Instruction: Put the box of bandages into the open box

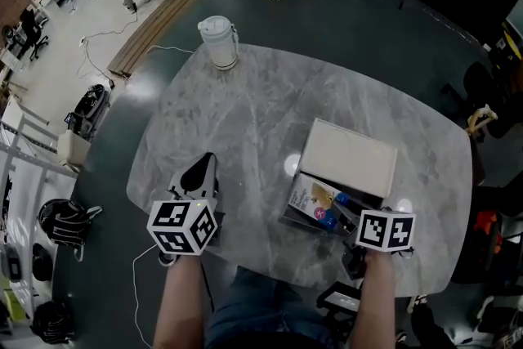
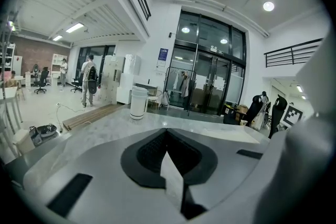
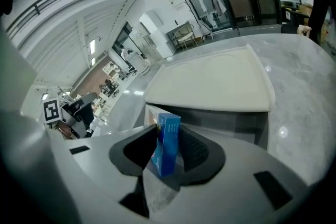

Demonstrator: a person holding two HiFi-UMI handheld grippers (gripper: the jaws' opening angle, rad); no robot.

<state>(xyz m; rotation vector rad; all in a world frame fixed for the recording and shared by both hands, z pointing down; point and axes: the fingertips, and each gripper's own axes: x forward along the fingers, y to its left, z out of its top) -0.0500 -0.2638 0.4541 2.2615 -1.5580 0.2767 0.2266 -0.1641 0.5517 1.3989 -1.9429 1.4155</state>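
**Picture desk:** What is the right tool (image 1: pixel 341 213) doing at the open box (image 1: pixel 348 156)?

**Photographer:** It is released. In the right gripper view its jaws stand parted. The blue box of bandages (image 3: pixel 167 143) is upright between them, leaning on one pad, with a dark gap on the other side. It sits at the open box's near edge, in front of the white lid (image 3: pixel 210 81). I cannot tell whether it already rests on the contents inside.

**Picture desk:** And the left tool (image 1: pixel 203 166)?

**Photographer:** Clenched on nothing, lying on the marble bench (image 1: pixel 245 106), well apart from the open box.

**Picture desk:** What could go wrong from here?

**Photographer:** My judgement is that the box of bandages is narrow and tall, so it may topple once its support goes. If it is perched on the near wall, it could drop outside onto the bench. Drawing the tool back while it leans on that pad could also drag it out again.

**Picture desk:** What does one camera give that the others miss?

**Photographer:** Only the right gripper view shows the gap beside the box of bandages. In the head view, the marker cube (image 1: pixel 385 230) and the jaws cover most of it. The head view alone shows both tools, the colourful packs (image 1: pixel 311 197) inside the open box and the white lidded jug (image 1: pixel 218 42) at the bench's far edge. The left gripper view takes in the jug and the hall, but nothing of the bandages.
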